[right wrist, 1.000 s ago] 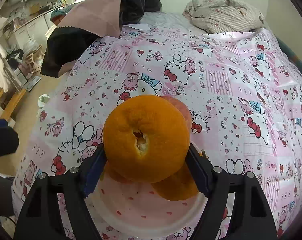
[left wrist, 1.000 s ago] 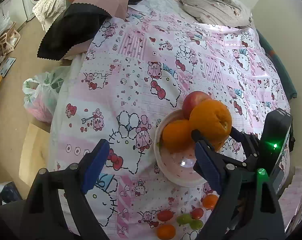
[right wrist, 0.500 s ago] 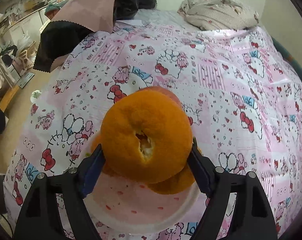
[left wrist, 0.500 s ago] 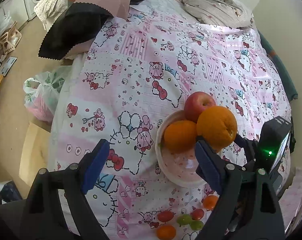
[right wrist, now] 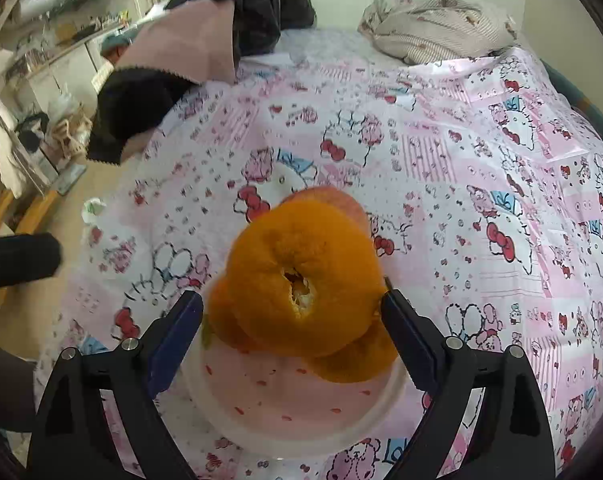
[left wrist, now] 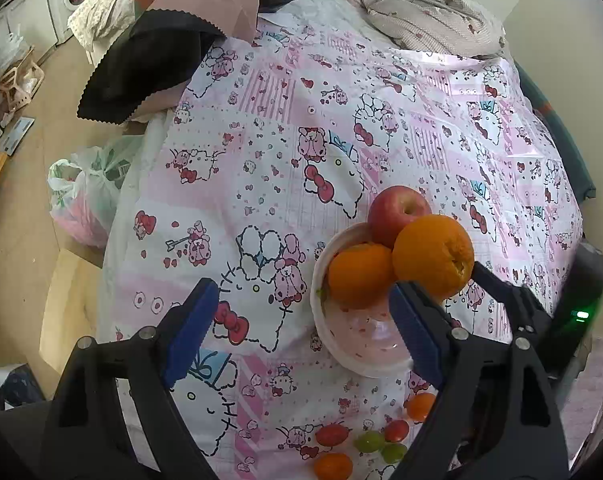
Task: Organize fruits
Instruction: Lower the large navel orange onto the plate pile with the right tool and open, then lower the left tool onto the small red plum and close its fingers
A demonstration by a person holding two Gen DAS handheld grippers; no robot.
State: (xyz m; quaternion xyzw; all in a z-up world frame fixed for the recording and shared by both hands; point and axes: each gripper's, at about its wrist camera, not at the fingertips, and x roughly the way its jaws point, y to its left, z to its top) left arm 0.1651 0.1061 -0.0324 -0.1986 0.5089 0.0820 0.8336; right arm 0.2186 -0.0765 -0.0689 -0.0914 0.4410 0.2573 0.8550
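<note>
Right gripper point(right wrist: 291, 320) jaws opening around the big orange point(right wrist: 301, 280) atop the bowl point(right wrist: 293, 420) – prob. just let go. It's firm, round, rolls easily, so grab across its middle. Left gripper point(left wrist: 297, 320) open, empty. Apple point(left wrist: 397, 214) behind.

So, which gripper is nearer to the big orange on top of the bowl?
Right. The right gripper has the big orange between its opening jaws, above the bowl. The left gripper hangs open and empty to the bowl's left.
</note>
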